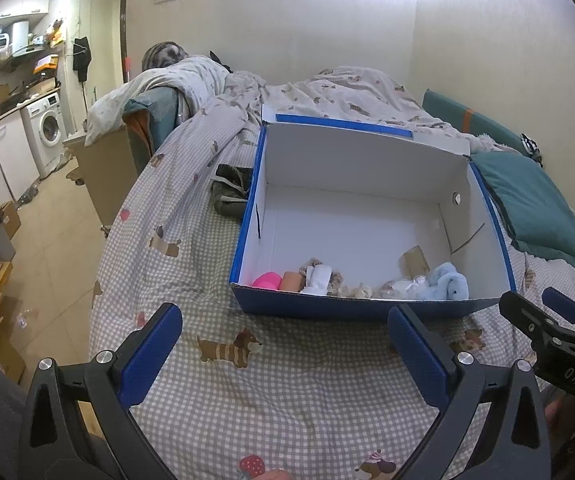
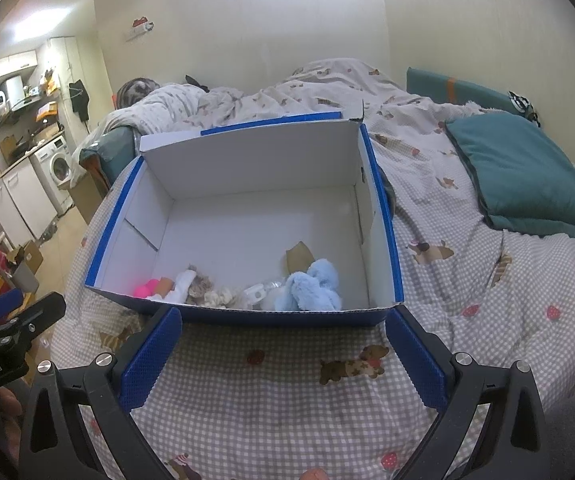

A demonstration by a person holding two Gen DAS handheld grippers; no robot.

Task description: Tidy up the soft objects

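A blue cardboard box (image 1: 371,307) with a white inside sits on the checked bedspread; it also shows in the right wrist view (image 2: 247,314). Along its near wall lie soft things: a light blue plush (image 1: 447,282) (image 2: 313,286), a pink item (image 1: 266,280) (image 2: 146,288), a white cloth (image 1: 317,278) (image 2: 177,284) and beige fluffy pieces (image 1: 357,290) (image 2: 211,292). My left gripper (image 1: 285,340) is open and empty, just short of the box. My right gripper (image 2: 283,344) is open and empty, also just short of the box.
A teal pillow (image 1: 527,208) (image 2: 523,176) lies right of the box. A dark green cloth (image 1: 229,192) lies at the box's left side. A rumpled duvet (image 1: 327,92) is piled behind. The bed edge and floor (image 1: 59,216) drop off at left, with kitchen units beyond.
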